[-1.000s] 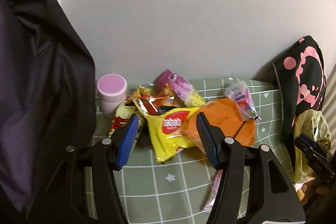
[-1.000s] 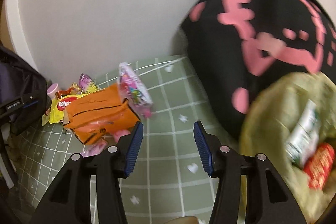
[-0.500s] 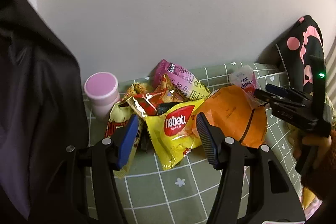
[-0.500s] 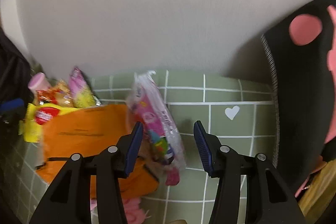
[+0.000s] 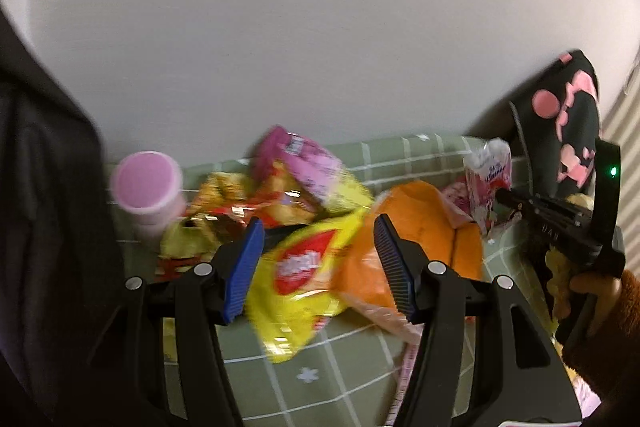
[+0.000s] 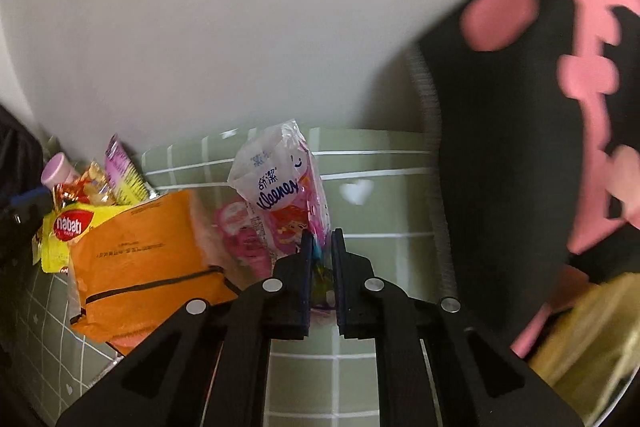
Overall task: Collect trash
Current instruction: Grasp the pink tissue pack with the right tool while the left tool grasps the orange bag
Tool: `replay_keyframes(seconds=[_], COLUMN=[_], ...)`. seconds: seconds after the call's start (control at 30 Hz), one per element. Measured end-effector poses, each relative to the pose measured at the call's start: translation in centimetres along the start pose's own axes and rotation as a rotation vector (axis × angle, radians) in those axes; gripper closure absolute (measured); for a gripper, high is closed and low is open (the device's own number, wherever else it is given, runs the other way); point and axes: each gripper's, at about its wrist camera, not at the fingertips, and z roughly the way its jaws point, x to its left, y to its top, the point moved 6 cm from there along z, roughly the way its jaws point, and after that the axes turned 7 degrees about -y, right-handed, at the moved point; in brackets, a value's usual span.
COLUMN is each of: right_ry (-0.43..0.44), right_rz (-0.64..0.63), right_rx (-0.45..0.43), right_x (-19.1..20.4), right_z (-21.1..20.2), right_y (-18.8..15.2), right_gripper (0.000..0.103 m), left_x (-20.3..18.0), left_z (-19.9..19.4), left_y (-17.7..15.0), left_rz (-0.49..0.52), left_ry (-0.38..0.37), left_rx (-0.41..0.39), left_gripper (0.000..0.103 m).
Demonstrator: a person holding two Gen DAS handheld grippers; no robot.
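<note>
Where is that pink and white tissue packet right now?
The pink and white plastic tissue packet is pinched in the right gripper, just right of the flat orange pouch on the green checked cloth.

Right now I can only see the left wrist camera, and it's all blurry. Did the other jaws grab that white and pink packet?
Observer: Yes. In the right wrist view the right gripper is shut on the Kleenex packet, pinching its lower end.
Operator: Is the packet lying flat?
Observer: No, it stands nearly upright above the jaws.
Operator: What's under it?
Observer: A pink wrapper, beside the orange bag on the green checked cloth.
Operator: Is there a picture on that cloth?
Observer: A small white heart just right of the packet.
</note>
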Motion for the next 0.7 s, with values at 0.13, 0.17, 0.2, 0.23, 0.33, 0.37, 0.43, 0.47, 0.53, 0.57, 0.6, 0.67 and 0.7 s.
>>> replay_keyframes(seconds=[0.13, 0.17, 0.2, 0.23, 0.33, 0.37, 0.43, 0.47, 0.53, 0.57, 0.6, 0.67, 0.7], right_ry=[-0.027, -0.027, -0.028, -0.029, -0.035, -0.036, -0.045, -0.049, -0.06, -0.063, -0.067, -0.069, -0.07], right_rz=[0.057, 0.071, 0.083, 0.091, 0.101, 0.104, 0.12, 0.125, 0.132, 0.133, 0.134, 0.14, 0.145], right_rx=[-0.015, -0.013, -0.01, -0.007, 0.003, 0.007, 0.016, 0.02, 0.03, 0.033, 0.034, 0.037, 0.039], right_x=[-3.1, -3.5, -3.9, -4.1, -5.3, -5.7, -6.1, -6.3, -7.1, -7.5, -7.6, -8.3, -8.4], right_z=[-1.9, -2.3, -2.7, -3.0, -3.7, -3.8, -4.2, -4.2, -4.5, -4.6, -4.7, -5.2, -5.3], right_y=[-0.4, -0.6, -0.8, -1.1, -2.5, -2.9, -3.8, -4.1, -5.1, -5.6, -5.9, -6.5, -6.8], right_gripper=[0.093, 0.093, 0.093, 0.093, 0.093, 0.093, 0.093, 0.093, 0.093, 0.093, 0.093, 0.093, 0.093], left_x=[-2.6, -3.2, -3.9, -4.2, -5.3, -5.5, -5.9, -6.0, -6.4, -6.5, -6.7, -7.0, -7.1], left_z=[1.6, 1.9, 2.5, 2.9, 4.5, 5.1, 5.9, 6.1, 6.4, 6.5, 6.7, 6.8, 6.9], left_y=[-0.4, -0.5, -0.5, -0.6, -0.9, -1.2, -1.9, -2.4, -3.2, -3.7, -4.1, -4.8, -5.0], left_rz=[0.081, 0.1, 0.124, 0.137, 0.175, 0.183, 0.198, 0.199, 0.191, 0.192, 0.196, 0.213, 0.218], left_ry=[-0.047, -0.053, -0.059, -0.062, -0.07, -0.074, -0.084, -0.095, -0.123, -0.13, -0.135, -0.146, -0.143], left_rx=[0.039, 0.047, 0.059, 0.067, 0.11, 0.127, 0.16, 0.173, 0.205, 0.218, 0.23, 0.25, 0.257], left_gripper=[0.049, 0.049, 0.049, 0.049, 0.049, 0.049, 0.049, 0.049, 0.049, 0.049, 0.049, 0.047, 0.046])
